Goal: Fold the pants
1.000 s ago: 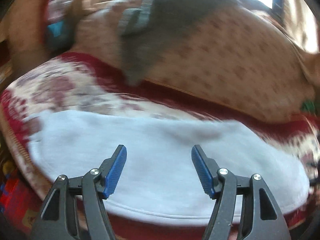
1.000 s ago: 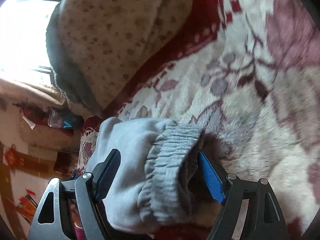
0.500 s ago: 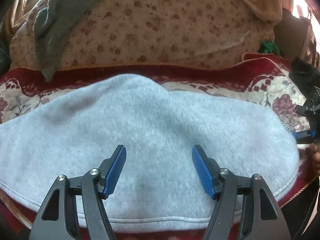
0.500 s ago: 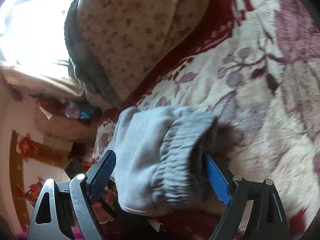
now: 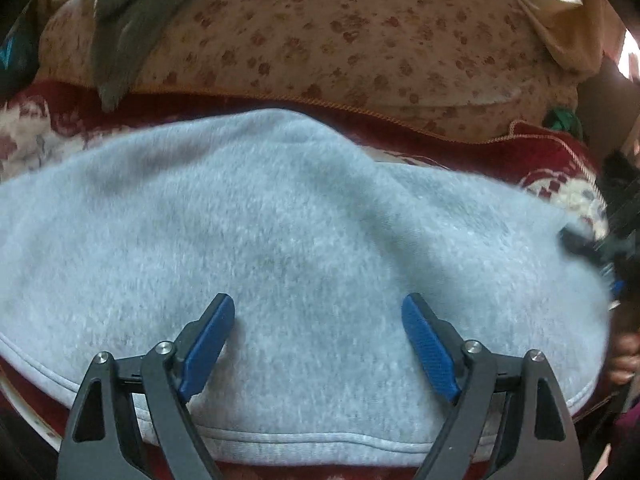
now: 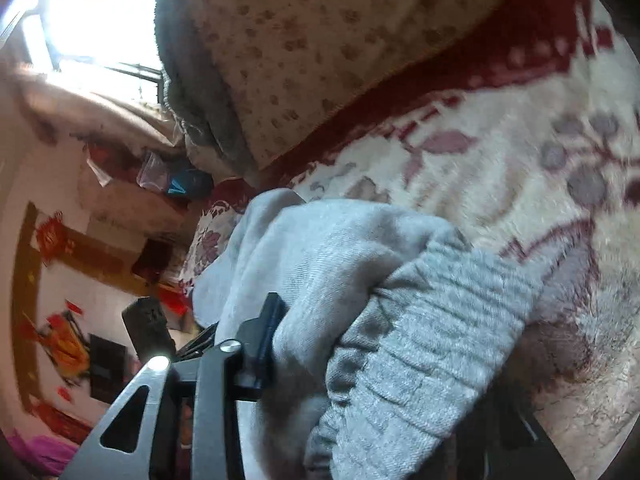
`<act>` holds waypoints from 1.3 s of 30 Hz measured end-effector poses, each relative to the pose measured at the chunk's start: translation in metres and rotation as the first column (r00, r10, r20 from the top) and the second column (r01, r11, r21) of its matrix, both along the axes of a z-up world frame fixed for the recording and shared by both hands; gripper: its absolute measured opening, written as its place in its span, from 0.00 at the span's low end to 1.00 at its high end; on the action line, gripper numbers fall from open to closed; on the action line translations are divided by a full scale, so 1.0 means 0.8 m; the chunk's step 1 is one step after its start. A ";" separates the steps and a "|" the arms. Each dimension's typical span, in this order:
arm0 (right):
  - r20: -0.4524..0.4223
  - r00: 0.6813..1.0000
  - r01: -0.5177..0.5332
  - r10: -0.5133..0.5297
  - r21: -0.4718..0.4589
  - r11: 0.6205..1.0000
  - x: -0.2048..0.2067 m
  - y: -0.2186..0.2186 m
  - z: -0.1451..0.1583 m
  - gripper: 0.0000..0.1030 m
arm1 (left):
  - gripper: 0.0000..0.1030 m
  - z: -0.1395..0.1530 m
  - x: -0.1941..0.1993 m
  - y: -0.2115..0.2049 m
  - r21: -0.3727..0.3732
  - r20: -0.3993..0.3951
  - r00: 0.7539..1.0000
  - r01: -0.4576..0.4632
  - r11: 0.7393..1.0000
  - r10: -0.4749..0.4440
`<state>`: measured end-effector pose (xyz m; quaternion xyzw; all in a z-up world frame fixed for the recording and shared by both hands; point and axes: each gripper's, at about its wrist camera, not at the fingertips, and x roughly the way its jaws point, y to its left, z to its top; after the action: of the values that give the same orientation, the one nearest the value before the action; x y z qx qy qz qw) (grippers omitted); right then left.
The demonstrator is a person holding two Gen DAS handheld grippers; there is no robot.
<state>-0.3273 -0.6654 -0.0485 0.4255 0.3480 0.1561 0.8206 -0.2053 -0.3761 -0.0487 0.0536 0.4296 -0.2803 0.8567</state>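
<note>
Light grey fleece pants (image 5: 300, 220) lie spread on a red and cream floral blanket (image 5: 32, 128). My left gripper (image 5: 318, 312) hovers just above their near hem; its jaws are opening, the blue pads (image 5: 208, 340) stand wide apart, and only flat cloth lies below them. My right gripper (image 6: 360, 360) is closing on the bunched ribbed band (image 6: 432, 340) of the pants. One black finger (image 6: 268, 332) presses into the cloth and the other is hidden behind it. That gripper also shows, blurred, at the right end of the pants (image 5: 600, 248).
A beige cushion with brown flowers (image 5: 340, 40) runs along the back, with a dark grey cloth (image 5: 120, 20) draped over it. A green item (image 5: 562, 118) sits at the cushion's right end. A person's hand (image 5: 624, 356) is at the right edge. A bright window (image 6: 80, 20) is behind.
The left gripper swung right over the pants, dropped closer, and its jaws widened. The right jaws, wide around the ribbed band before, have closed in and bunched the cloth.
</note>
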 end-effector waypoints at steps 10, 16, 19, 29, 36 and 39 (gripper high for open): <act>0.138 0.983 0.135 -0.122 -0.089 0.987 -0.066 0.010 0.077 0.24 | 0.82 0.003 -0.017 -0.040 -0.024 0.000 0.990 0.138 0.990 -0.138; -0.142 0.937 0.294 -0.318 -0.162 0.942 -0.035 -0.028 -0.018 0.32 | 0.82 0.004 -0.015 -0.025 -0.056 -0.018 0.992 0.120 0.991 -0.121; -0.132 0.929 0.295 -0.345 -0.298 0.908 -0.036 -0.020 -0.003 0.46 | 0.82 0.016 -0.010 -0.001 -0.055 0.027 0.996 0.091 0.994 -0.090; 0.071 0.926 0.343 -0.372 -0.568 0.748 -0.050 0.039 0.113 0.86 | 0.82 0.033 0.041 0.124 -0.073 0.085 0.986 -0.136 0.988 0.142; 0.067 0.985 0.168 -0.157 -0.519 0.838 0.037 0.133 0.114 0.98 | 0.82 0.039 0.067 0.232 -0.040 0.134 0.936 -0.322 0.946 0.324; -0.005 0.998 0.057 -0.069 -0.511 0.858 0.083 0.176 0.094 1.00 | 0.82 0.038 0.072 0.280 -0.027 0.159 0.904 -0.399 0.917 0.398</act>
<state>-0.2606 -0.5249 0.0264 0.2062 0.3722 0.0268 0.9046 -0.1475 -0.1519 -0.0179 -0.0103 0.3616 -0.0931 0.9276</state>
